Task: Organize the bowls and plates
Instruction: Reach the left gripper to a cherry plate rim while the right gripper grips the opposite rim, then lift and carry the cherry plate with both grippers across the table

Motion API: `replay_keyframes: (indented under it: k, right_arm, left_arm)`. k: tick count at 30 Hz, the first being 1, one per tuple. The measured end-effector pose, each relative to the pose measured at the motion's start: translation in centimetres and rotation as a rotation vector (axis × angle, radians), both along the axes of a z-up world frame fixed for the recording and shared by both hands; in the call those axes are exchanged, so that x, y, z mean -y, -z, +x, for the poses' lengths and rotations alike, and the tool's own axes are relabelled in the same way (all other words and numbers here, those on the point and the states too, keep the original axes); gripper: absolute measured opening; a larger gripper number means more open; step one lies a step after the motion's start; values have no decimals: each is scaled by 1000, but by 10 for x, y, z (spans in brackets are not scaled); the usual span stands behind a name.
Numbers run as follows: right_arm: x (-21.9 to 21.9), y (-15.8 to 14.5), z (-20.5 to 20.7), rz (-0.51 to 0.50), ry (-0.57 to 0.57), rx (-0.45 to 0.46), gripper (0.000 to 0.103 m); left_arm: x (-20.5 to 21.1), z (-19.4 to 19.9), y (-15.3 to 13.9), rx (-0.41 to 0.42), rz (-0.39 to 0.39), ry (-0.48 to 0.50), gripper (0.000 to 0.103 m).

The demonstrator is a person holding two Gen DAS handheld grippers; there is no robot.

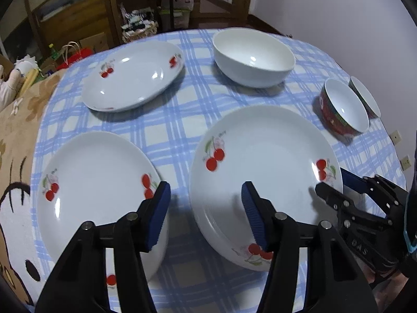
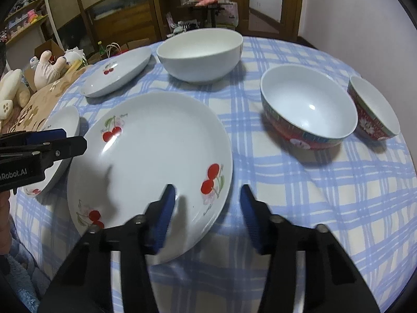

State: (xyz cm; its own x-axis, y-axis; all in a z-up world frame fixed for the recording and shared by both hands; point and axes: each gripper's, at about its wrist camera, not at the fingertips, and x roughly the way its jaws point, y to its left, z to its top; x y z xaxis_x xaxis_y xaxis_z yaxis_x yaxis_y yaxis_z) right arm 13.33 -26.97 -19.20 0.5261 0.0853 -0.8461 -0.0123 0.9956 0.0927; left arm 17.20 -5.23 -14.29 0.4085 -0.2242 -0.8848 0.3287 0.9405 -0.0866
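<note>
Two half-open grippers, left and right, straddle our middle plate's opposite rims, gripping nothing; two plates and three bowls crowd around.

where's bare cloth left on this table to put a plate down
Widest bare tablecloth lies nearer than the red bowl, beside the middle cherry plate. A smaller patch sits between that plate and the big white bowl. The left side, with two more plates, is crowded.

I'm working in a lived-in home: a checked tablecloth covers the table, wooden cabinets line the far wall, and stuffed toys sit past its left edge.
</note>
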Motion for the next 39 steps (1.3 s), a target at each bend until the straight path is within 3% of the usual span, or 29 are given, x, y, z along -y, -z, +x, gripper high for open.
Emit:
replay_keyframes:
  k: [3, 9, 18, 28, 39]
  right_arm:
    - [1, 4, 1, 6, 3, -22, 30]
    - [-9, 3, -1, -102, -16, -6, 28]
    - [5, 4, 2, 14, -1, -15, 20]
    - [11, 6, 10, 84, 1, -7, 18]
    - [19, 6, 12, 137, 23, -17, 16]
  left_arm:
    - [0, 0, 4, -22, -20, 9, 41]
    - [-5, 4, 12, -61, -29, -20, 38]
    - [0, 5, 23, -91, 8, -10, 27]
    - [6, 4, 34, -74, 46, -32, 27]
    - [0, 6, 32, -79, -10, -79, 26]
